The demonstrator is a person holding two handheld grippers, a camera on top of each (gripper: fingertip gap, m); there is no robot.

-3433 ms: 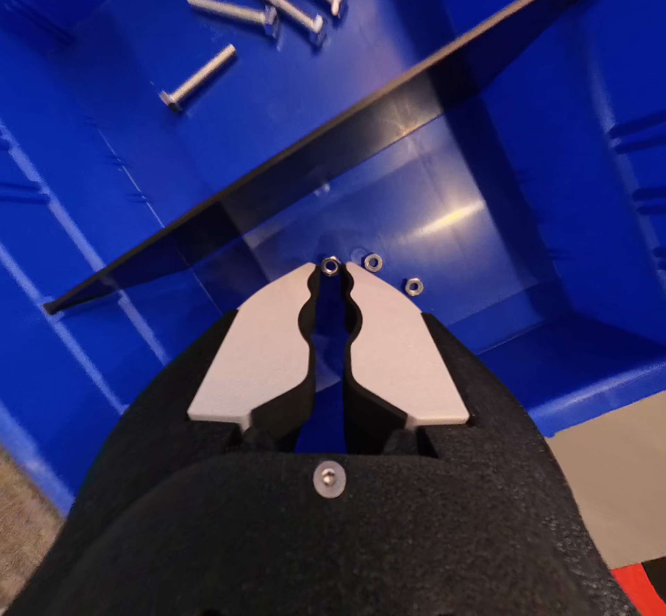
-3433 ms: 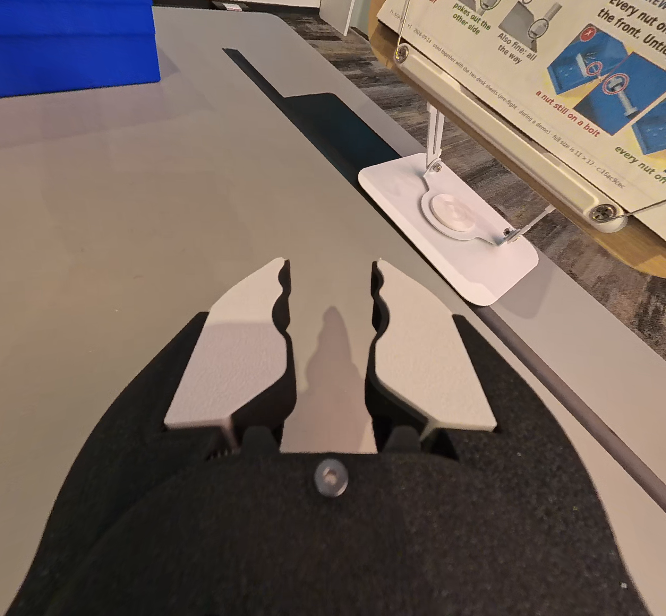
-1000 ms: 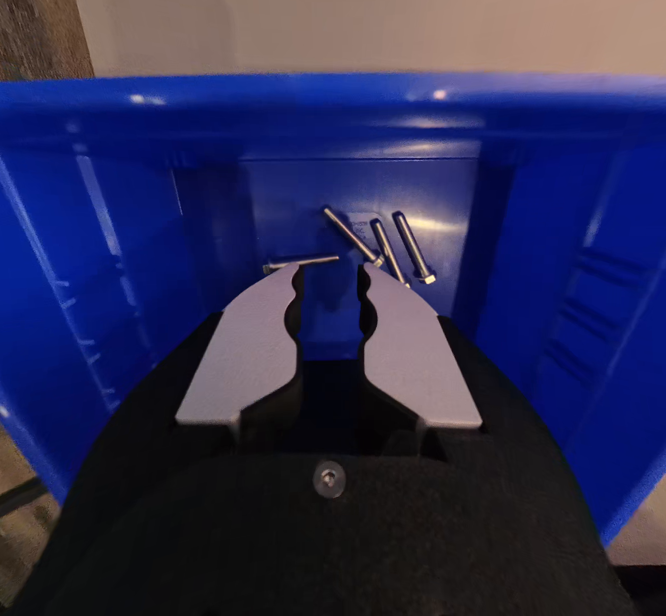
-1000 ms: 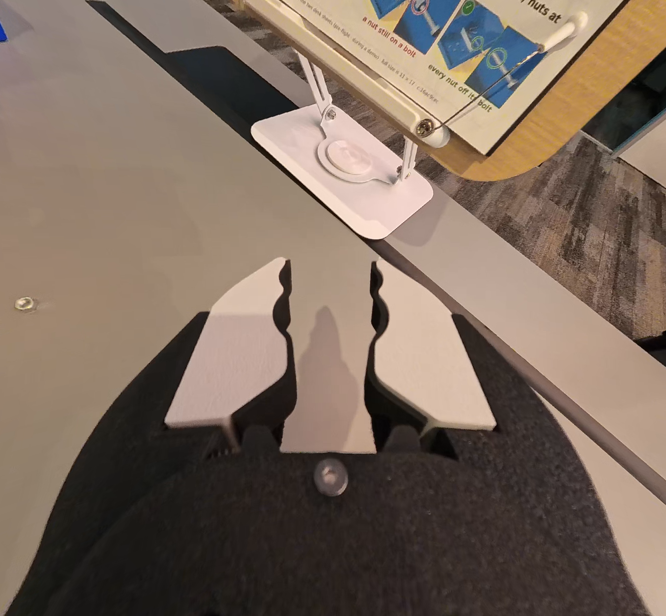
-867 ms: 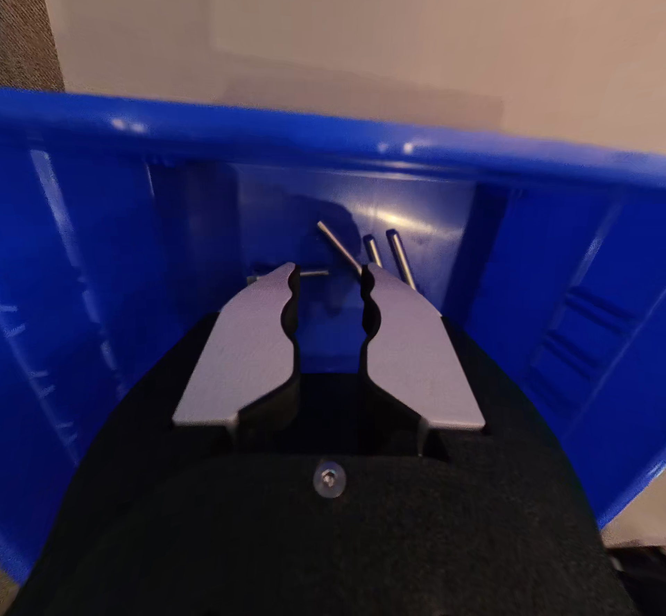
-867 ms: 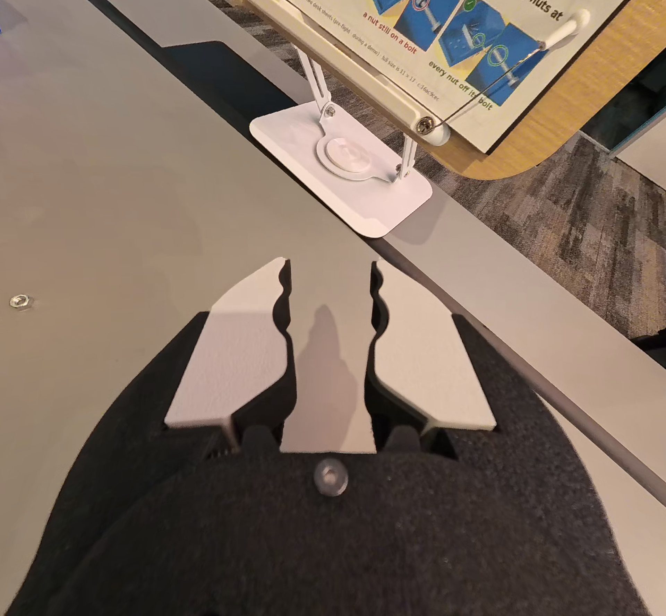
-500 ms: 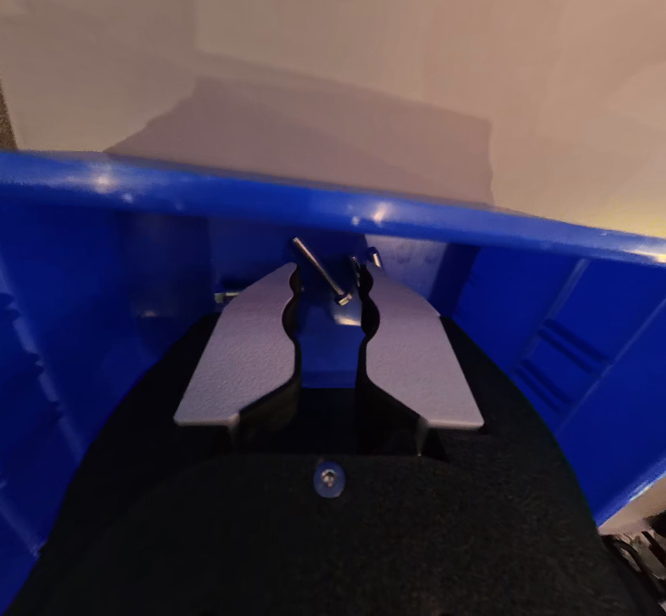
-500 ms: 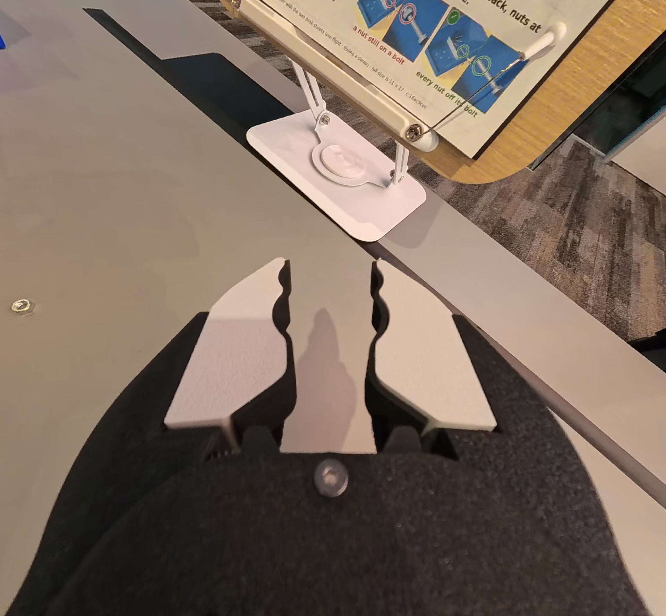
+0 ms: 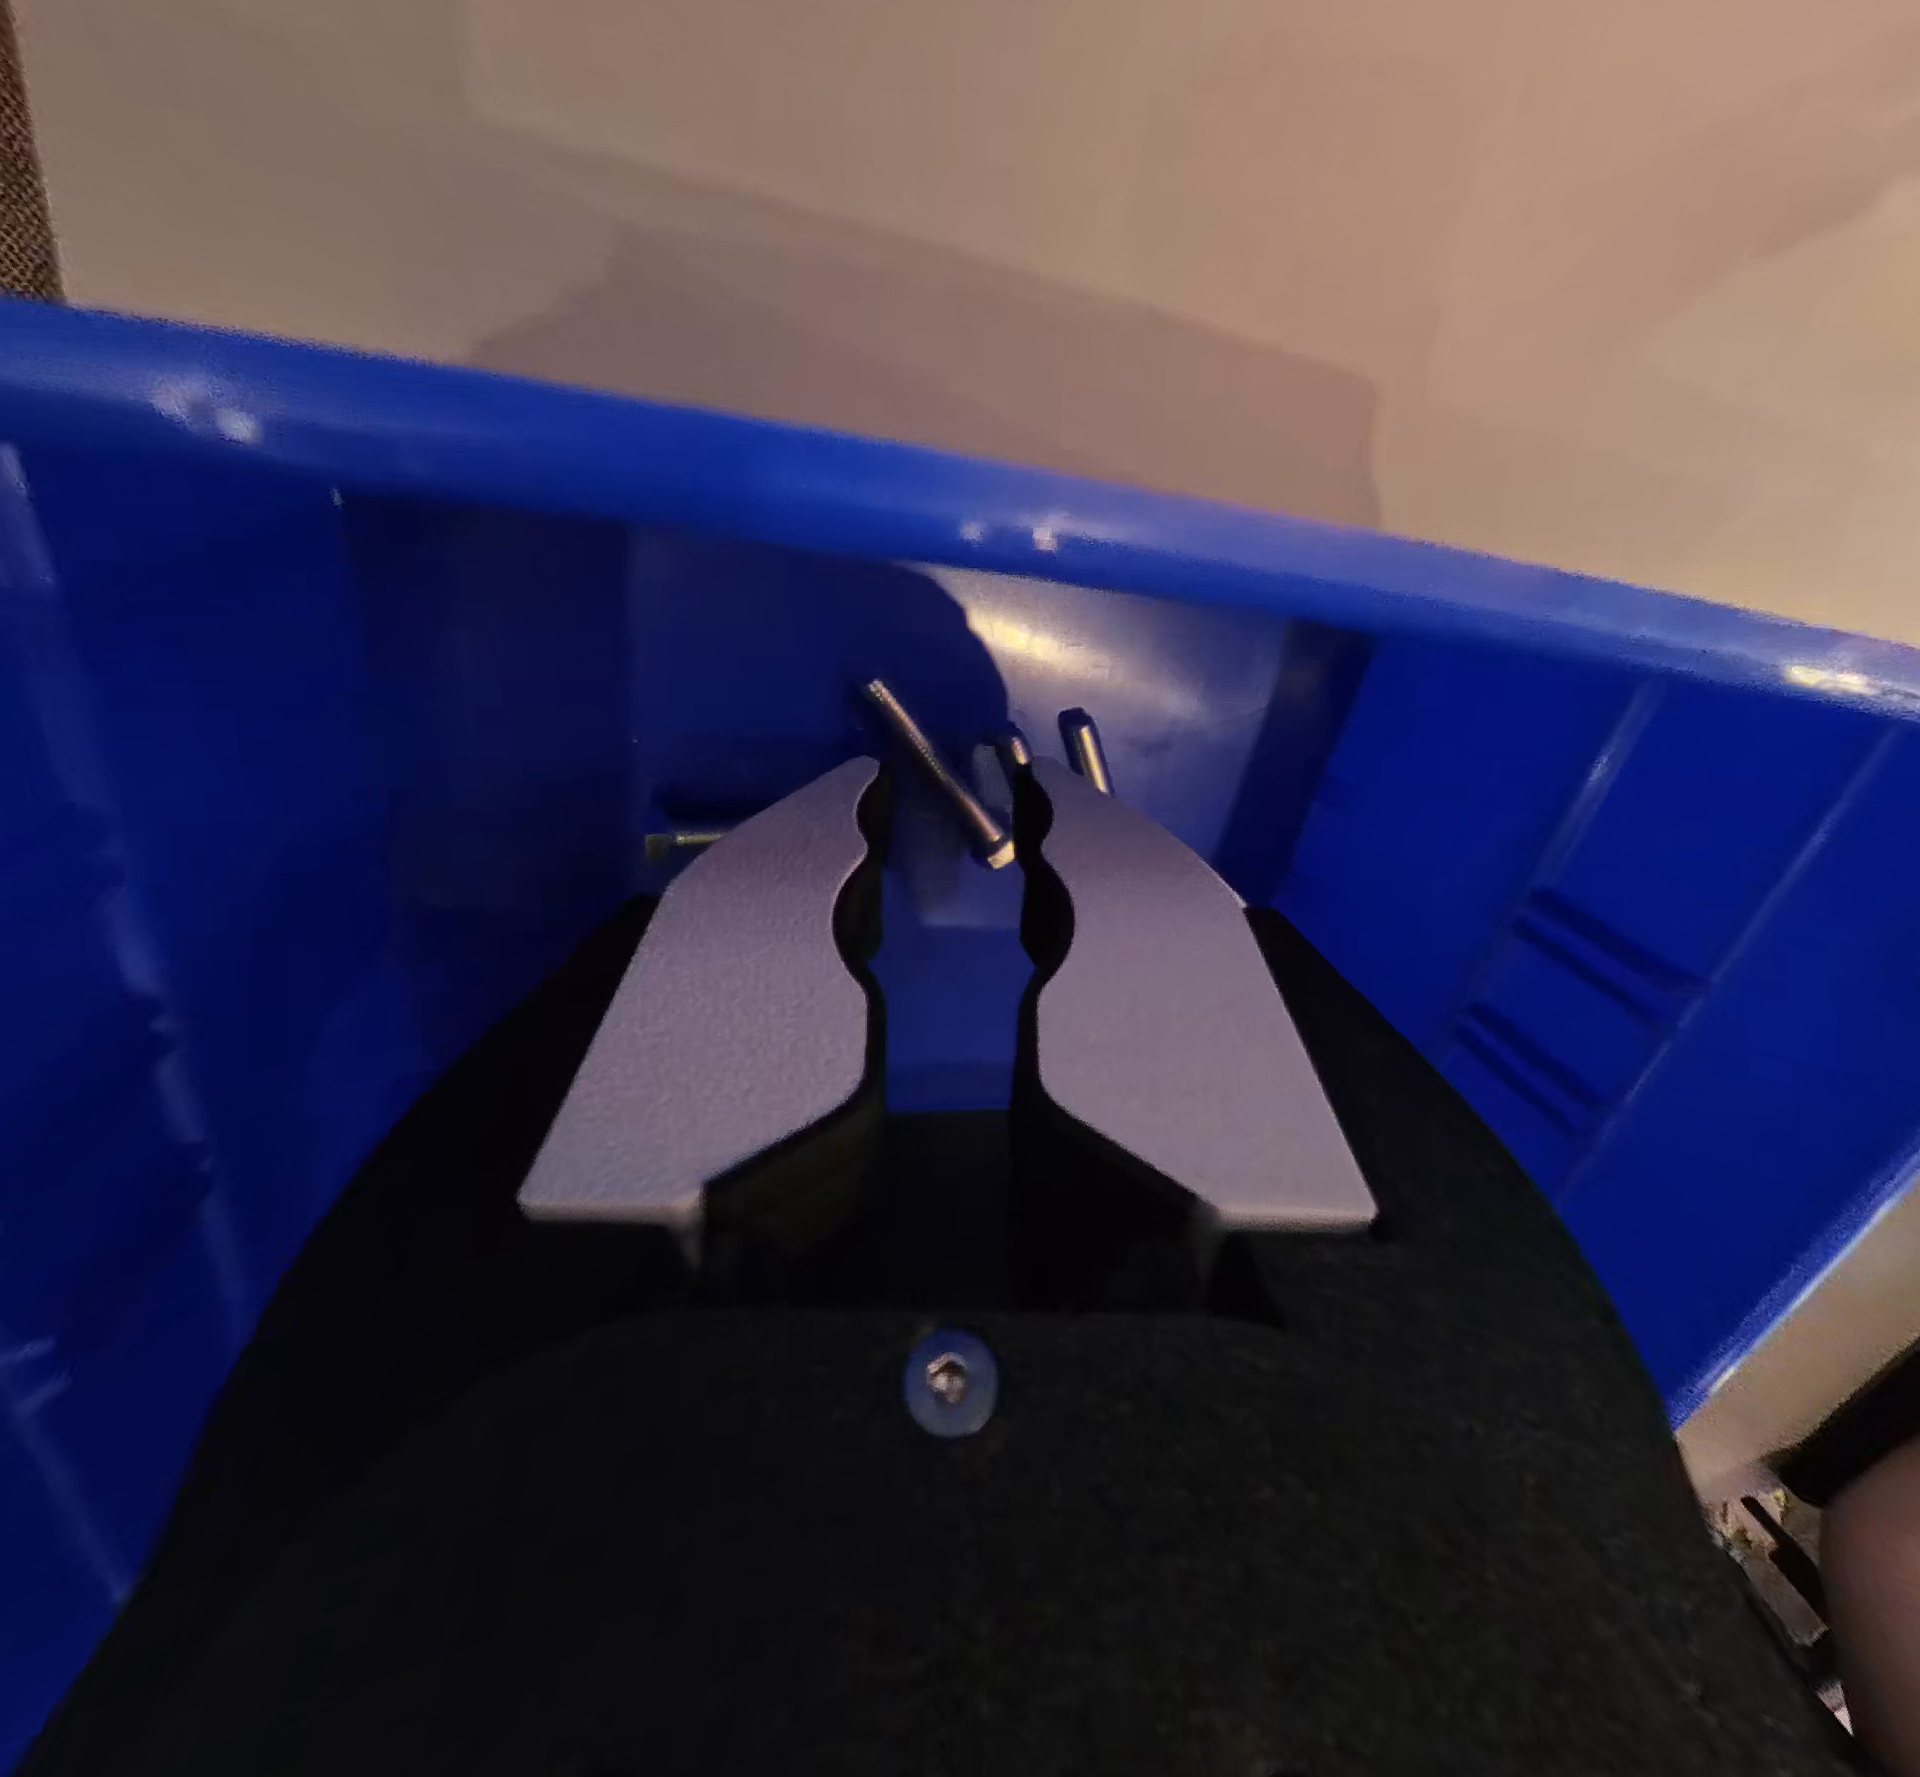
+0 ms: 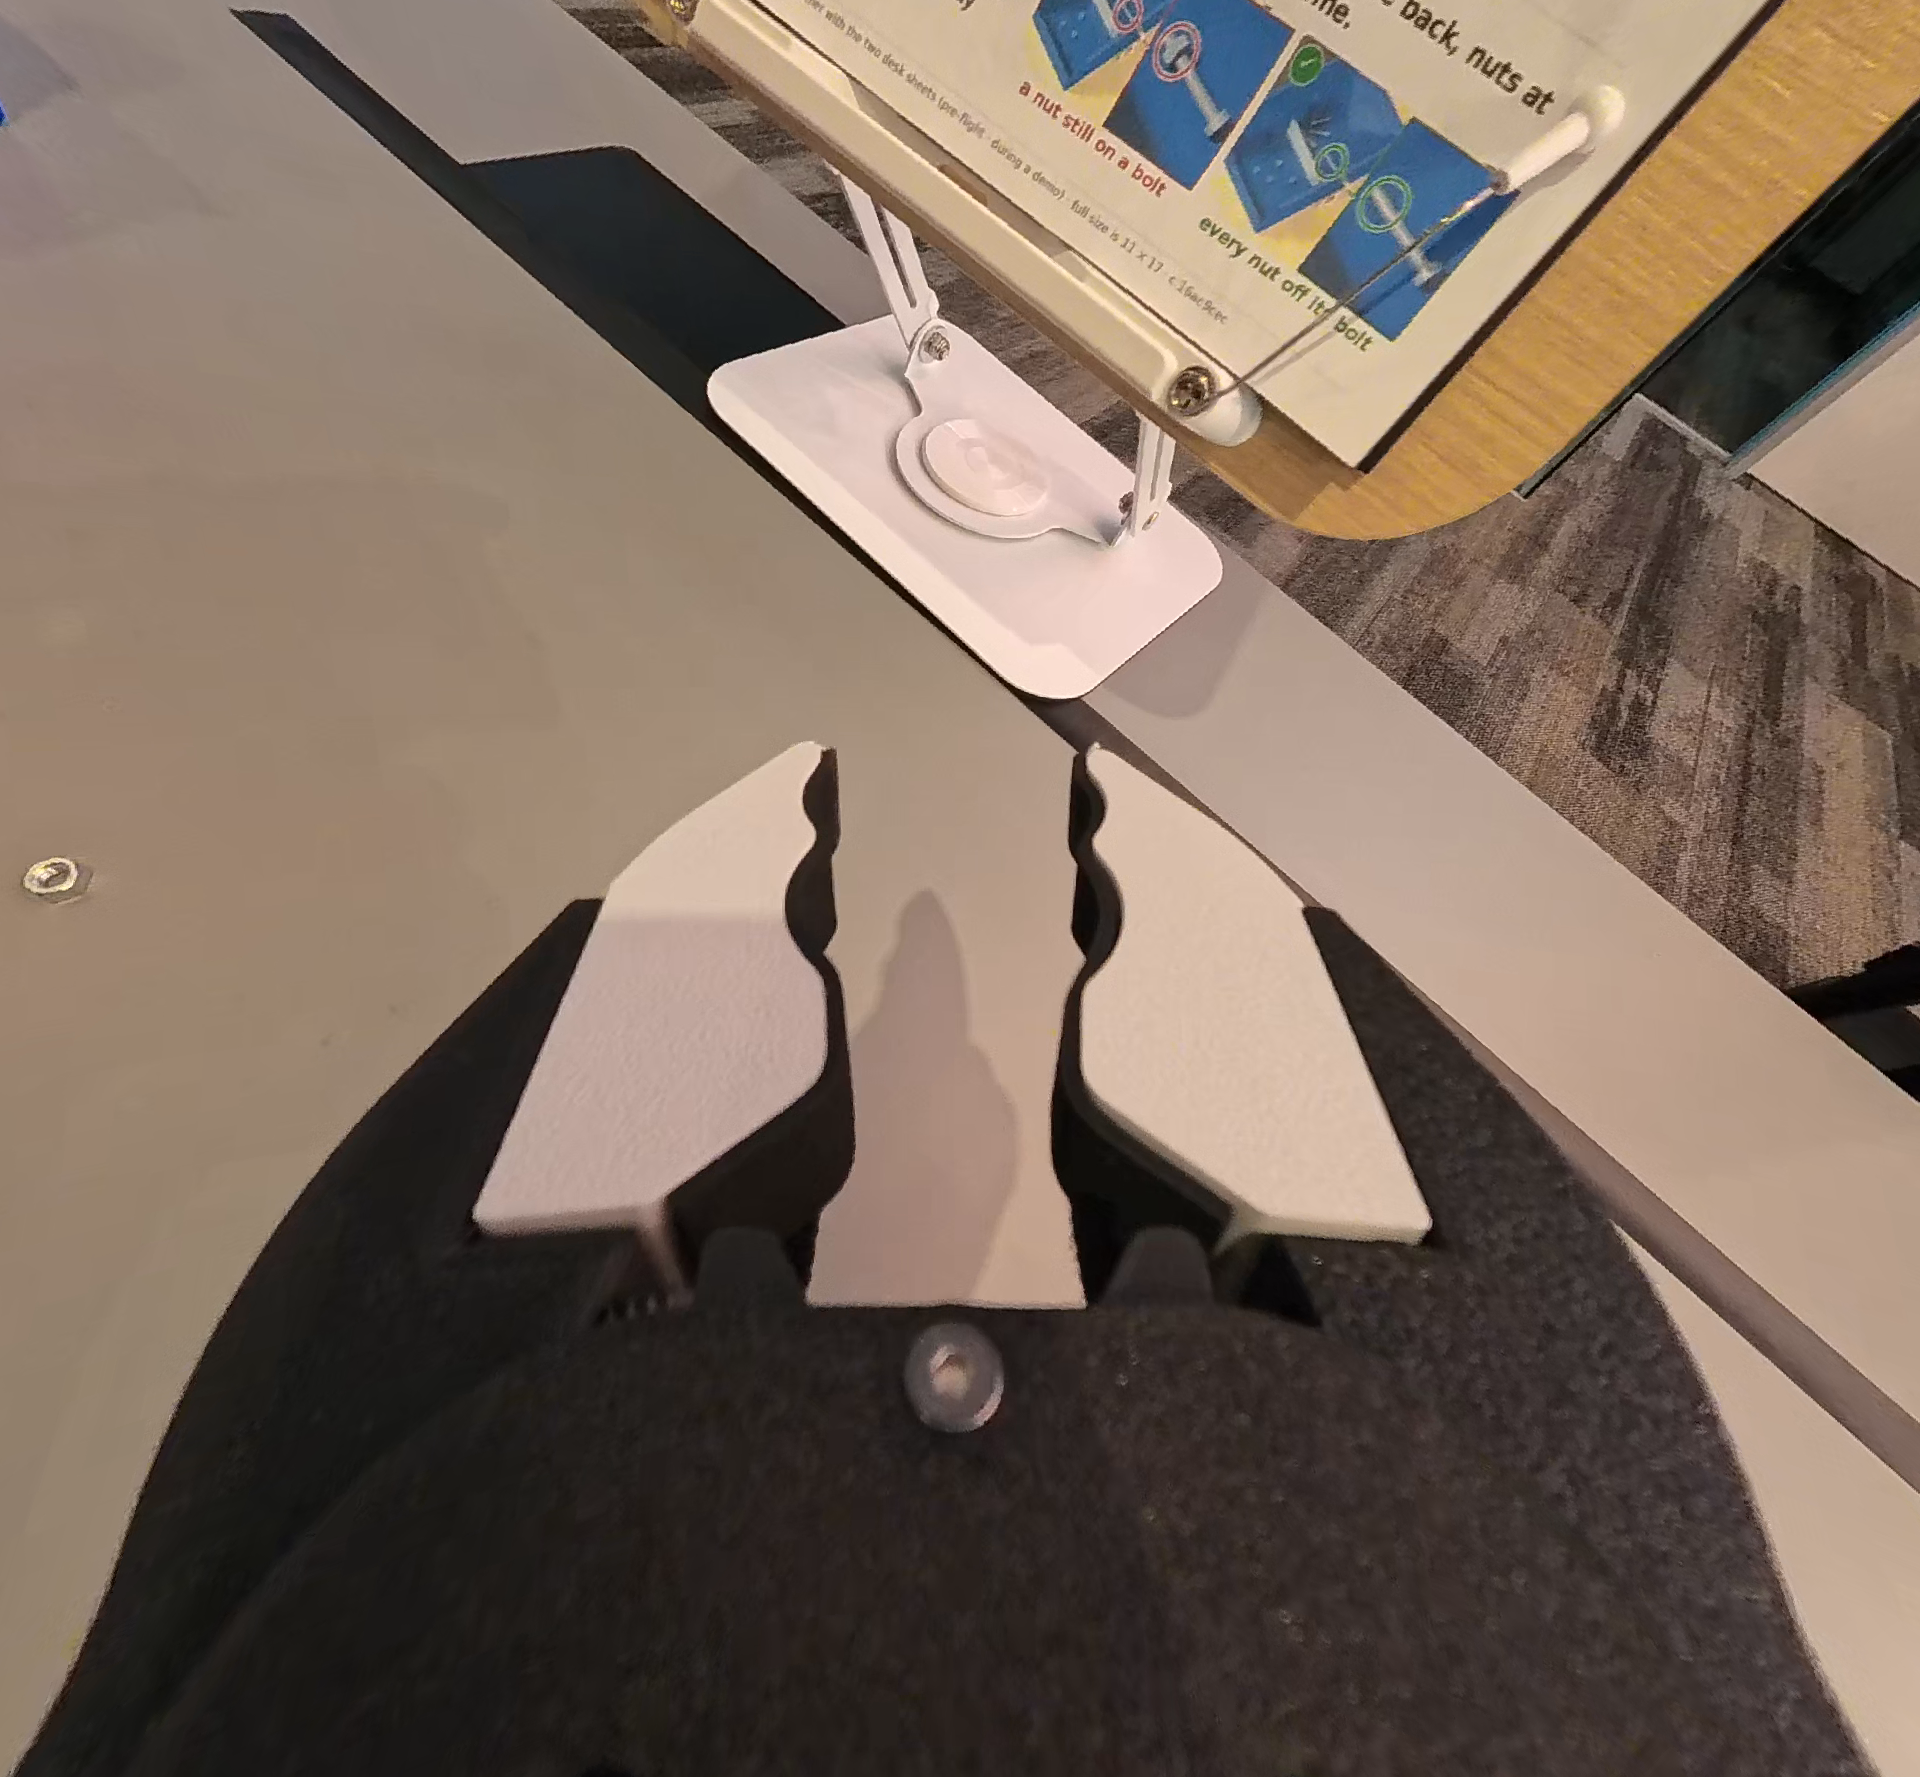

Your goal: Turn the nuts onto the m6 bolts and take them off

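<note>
My left gripper (image 9: pixel 948 771) is open inside the blue bin (image 9: pixel 1039 532), low over its floor near the back wall. A silver bolt (image 9: pixel 930 771) lies slanted between the fingertips, its head (image 9: pixel 992 854) close to the right finger (image 9: pixel 1143 1000); I cannot tell if they touch. Two more bolts (image 9: pixel 1081 745) show just past the right fingertip, and another bolt (image 9: pixel 681 839) lies left of the left finger. My right gripper (image 10: pixel 956 761) is open and empty above the grey table (image 10: pixel 364 532). A single nut (image 10: pixel 57 877) lies on the table far to its left.
The bin's tall walls (image 9: pixel 1558 896) close in on both sides of the left gripper. A paper sheet on a wooden board (image 10: pixel 1662 221) stands on a white base (image 10: pixel 966 501) at the table's far edge. A person's hand (image 9: pixel 1870 1571) shows at the lower right. The tips of one gripper are about 55 cm away from the tips of the other.
The left gripper left the nuts in the front compartment, crossed to the bolts at the back, sank lower, and its jaws narrowed a little around one bolt. The right gripper barely shifted.
</note>
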